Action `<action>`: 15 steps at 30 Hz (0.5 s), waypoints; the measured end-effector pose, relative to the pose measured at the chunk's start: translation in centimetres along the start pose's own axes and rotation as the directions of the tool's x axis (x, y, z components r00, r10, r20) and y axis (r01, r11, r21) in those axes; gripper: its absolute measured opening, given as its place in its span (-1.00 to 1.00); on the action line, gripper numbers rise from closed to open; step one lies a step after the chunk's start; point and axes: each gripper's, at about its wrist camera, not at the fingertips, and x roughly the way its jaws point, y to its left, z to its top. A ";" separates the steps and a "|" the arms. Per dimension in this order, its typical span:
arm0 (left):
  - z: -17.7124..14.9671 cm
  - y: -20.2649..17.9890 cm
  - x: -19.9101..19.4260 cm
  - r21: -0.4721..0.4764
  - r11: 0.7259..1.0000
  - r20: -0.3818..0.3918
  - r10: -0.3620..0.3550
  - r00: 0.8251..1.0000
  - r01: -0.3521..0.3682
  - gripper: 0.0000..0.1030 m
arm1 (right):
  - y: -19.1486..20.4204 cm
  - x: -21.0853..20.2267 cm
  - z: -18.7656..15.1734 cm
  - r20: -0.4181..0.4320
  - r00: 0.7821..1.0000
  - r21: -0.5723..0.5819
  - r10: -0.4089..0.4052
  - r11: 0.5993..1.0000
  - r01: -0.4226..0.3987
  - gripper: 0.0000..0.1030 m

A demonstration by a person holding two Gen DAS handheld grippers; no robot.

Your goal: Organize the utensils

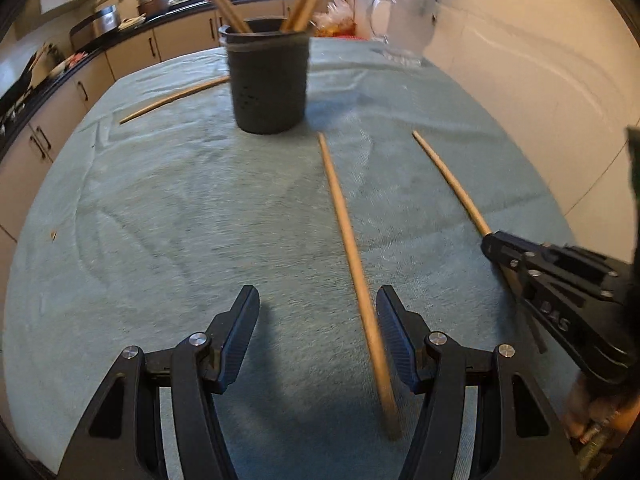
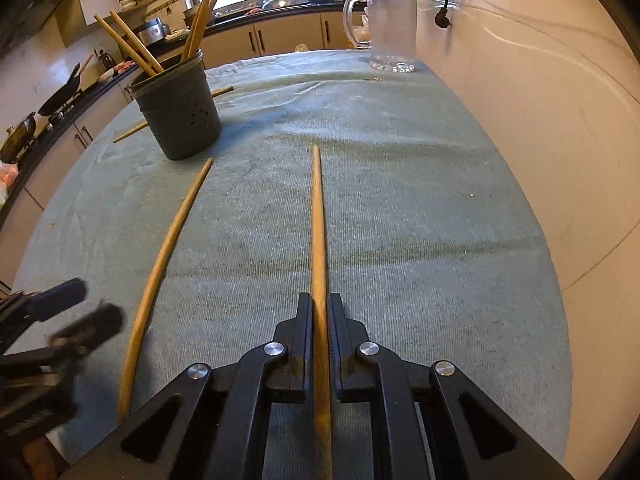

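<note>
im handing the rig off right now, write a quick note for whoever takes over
Right gripper: shut on a chopstick that lies along the green cloth.
Left gripper: open, low over the cloth, straddling a second chopstick, not gripping it.
Dark holder: upright on the cloth, several chopsticks already standing in it.
A third loose chopstick lies partly behind the holder.
Left to do: get all three loose sticks into the holder.

Left claw (image 1: 318, 300) spread wide; right claw (image 2: 320, 308) pinched nearly closed.
</note>
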 end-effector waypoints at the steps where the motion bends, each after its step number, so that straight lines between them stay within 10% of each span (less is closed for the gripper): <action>1: 0.1 -0.4 0.4 0.013 1.000 -0.008 0.005 1.000 -0.005 0.06 | 0.0 -0.1 -0.1 0.001 1.000 0.000 0.003 1.000 -0.003 -0.84; 5: -0.1 -1.4 1.0 0.039 0.999 -0.014 0.036 0.999 -0.036 -0.82 | -0.2 -0.3 -0.3 0.004 1.000 0.006 0.024 1.000 -0.024 -0.84; 15: -2.4 2.5 -1.3 -0.122 0.987 -0.105 -0.115 0.988 0.102 -0.87 | -0.5 -1.9 -2.5 -0.024 0.998 0.000 0.050 0.999 -0.050 -0.84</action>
